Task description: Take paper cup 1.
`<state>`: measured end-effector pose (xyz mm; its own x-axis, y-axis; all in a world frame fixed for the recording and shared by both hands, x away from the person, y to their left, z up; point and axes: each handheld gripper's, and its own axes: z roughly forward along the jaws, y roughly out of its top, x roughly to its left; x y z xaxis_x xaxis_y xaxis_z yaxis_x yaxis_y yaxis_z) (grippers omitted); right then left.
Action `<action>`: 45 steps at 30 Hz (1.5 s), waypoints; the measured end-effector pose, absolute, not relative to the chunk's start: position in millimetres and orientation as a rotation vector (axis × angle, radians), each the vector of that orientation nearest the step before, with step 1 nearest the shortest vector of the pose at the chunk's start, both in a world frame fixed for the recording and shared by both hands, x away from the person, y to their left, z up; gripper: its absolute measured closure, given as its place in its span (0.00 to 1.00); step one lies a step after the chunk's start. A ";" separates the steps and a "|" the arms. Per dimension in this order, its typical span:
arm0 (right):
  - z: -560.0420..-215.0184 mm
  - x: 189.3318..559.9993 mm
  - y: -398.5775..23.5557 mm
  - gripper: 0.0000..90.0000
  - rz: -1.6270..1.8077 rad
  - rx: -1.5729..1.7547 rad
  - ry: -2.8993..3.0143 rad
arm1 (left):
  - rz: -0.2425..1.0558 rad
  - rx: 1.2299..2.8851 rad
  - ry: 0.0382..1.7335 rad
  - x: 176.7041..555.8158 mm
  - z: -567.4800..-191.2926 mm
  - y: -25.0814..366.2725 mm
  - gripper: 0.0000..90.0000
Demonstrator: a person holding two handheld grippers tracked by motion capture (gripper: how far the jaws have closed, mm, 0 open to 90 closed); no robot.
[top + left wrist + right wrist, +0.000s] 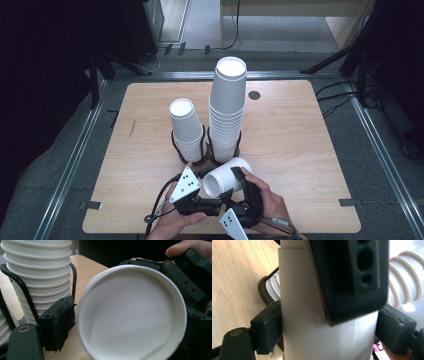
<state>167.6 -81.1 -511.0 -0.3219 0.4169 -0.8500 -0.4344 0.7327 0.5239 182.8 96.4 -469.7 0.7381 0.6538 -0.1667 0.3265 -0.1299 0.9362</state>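
A single white paper cup [227,177] lies on its side above the table's front edge. My right gripper [235,187] is shut on its body, with both pads [267,330] pressed on the wall in the right gripper view. The cup's open mouth [132,315] faces the left gripper's camera. My left gripper [209,192] straddles the cup near the rim. Its left pad [60,322] stands a sliver off the rim. Its other jaw lies across the cup's wall in the right gripper view.
Two stacks of white cups stand in black wire holders mid-table: a tall stack [227,110] and a shorter stack [186,127] to its left, both just beyond the grippers. The wooden table [300,150] has a dark grommet [254,95] near its far edge.
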 end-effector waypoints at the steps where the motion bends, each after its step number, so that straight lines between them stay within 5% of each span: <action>1: -511.2 166.9 -80.8 0.18 0.856 -0.011 1.697 | 0.333 1.734 0.780 182.8 -469.9 96.1 0.16; 30: -508.6 165.7 -86.1 0.13 0.856 0.006 1.668 | 0.311 1.679 0.779 186.4 -466.7 112.8 0.24; 45: -495.0 165.0 -103.8 0.05 1.052 0.375 1.764 | 0.477 1.524 0.801 182.3 -467.4 127.1 0.24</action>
